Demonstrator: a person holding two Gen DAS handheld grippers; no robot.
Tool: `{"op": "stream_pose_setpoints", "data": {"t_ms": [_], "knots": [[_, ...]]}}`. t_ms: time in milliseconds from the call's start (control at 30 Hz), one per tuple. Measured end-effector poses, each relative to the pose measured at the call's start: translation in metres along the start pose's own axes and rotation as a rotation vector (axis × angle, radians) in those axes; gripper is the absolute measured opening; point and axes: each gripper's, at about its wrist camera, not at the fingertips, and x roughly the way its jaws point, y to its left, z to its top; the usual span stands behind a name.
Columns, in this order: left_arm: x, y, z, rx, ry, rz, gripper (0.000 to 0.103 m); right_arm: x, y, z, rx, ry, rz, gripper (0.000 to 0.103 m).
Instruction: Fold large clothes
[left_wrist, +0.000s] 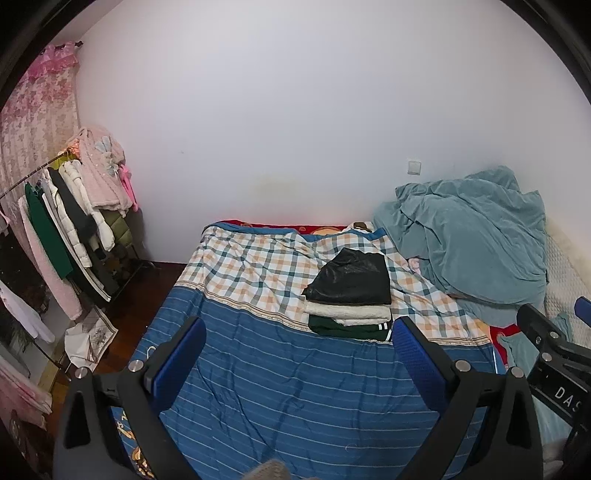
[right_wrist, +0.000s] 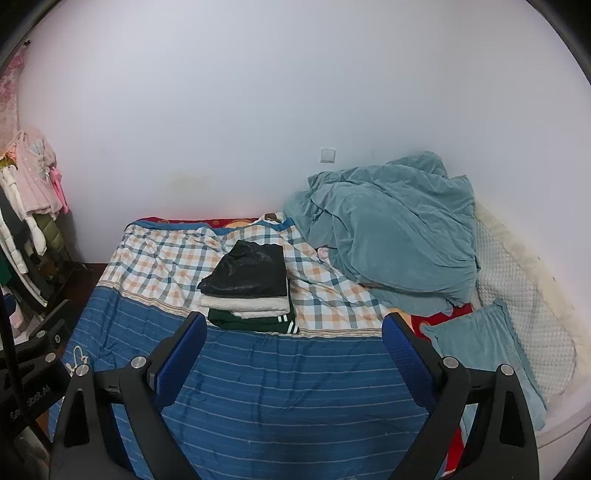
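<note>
On my right hand-held gripper (left_wrist: 546, 343), seen from the left camera, I read the white letters "DAS", cut by the picture edge. On my left hand-held gripper (right_wrist: 40, 369), seen from the right camera, white print ends in "bot.AI"; the start is not clear

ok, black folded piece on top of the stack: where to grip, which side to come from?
Judgement: grip the black garment at its near folded edge, coming in low from the front. It lies flat atop the cream garment, near edge exposed. Both the left gripper and right gripper are open.
</note>
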Motion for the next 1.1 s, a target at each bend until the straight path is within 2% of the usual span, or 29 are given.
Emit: {"op": "stream_pose_setpoints", "data": {"t_ms": [1100], "knots": [[-0.012, -0.002, 0.002, -0.008, -0.012, -0.009, 0.103, -0.006, -0.01, -0.004, 0.021, -0.005, 0.026, 0.098]]}}
